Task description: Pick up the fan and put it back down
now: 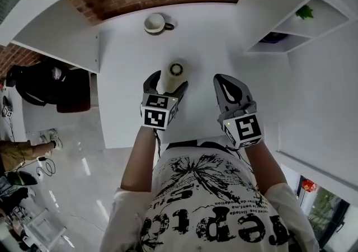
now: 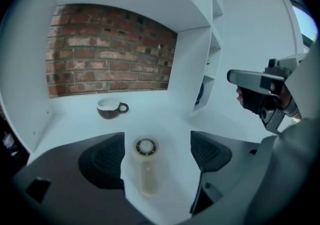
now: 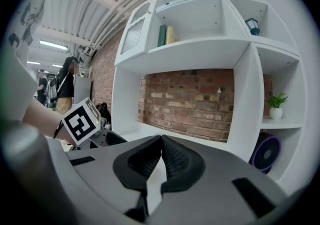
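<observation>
Here, head view: L gripper [image 1: 168, 81] reaches over the white tabletop [image 1: 123, 66], fingers spread wide either side of the cream fan [image 1: 177, 69], lined up for a pick. A cup [image 1: 155, 23] sits far behind, and R gripper [image 1: 223, 79] hangs alongside. Left gripper view: fan lies btwn the pads, touching neither. Right gripper view: fingers pressed together, empty, aimed at the brick wall [image 3: 200, 104], apparently parked clear of the grab.
</observation>
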Tool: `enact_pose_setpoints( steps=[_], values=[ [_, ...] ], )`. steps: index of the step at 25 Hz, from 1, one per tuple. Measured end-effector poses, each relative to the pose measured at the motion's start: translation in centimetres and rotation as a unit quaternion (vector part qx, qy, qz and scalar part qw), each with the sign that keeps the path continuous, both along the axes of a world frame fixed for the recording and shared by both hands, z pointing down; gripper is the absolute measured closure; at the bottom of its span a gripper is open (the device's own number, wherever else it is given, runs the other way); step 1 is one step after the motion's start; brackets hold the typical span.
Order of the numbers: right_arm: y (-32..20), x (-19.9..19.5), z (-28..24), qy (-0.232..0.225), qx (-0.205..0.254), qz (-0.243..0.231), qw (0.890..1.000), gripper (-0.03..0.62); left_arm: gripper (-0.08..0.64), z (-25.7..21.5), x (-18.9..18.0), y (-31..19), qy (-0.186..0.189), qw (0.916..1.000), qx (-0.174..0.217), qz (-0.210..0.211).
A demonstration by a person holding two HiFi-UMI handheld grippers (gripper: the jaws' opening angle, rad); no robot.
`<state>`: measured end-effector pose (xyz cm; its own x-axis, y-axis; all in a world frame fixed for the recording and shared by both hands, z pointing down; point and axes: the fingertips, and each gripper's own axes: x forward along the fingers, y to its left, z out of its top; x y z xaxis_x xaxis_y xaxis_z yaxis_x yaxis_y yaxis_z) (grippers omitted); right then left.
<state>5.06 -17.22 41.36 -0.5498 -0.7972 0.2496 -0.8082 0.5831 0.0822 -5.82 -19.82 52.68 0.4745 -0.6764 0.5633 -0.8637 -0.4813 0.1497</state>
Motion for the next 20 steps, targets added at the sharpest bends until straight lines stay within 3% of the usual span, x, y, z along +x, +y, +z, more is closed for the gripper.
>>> enact_pose_setpoints(
  steps=[6,12,20],
  values=[
    [-3.5,-0.1,2.4,0.003,-0.026,-0.009,1.000,0.577,0.164,5.4,0.9,-3.9,-0.021,0.9969,-0.076,-0.005],
    [-5.8,0.5,4.4,0.002,-0.046,-0.011,0.999,0.577,0.164,10.0,1.0,-5.5,-0.057,0.9878,-0.144,-0.012],
    [-8.1,2.3,6.6,-0.002,-0.075,-0.016,0.997,0.577,0.164,13.3,1.9,-7.8,-0.072,0.9827,-0.168,-0.032]
  ],
)
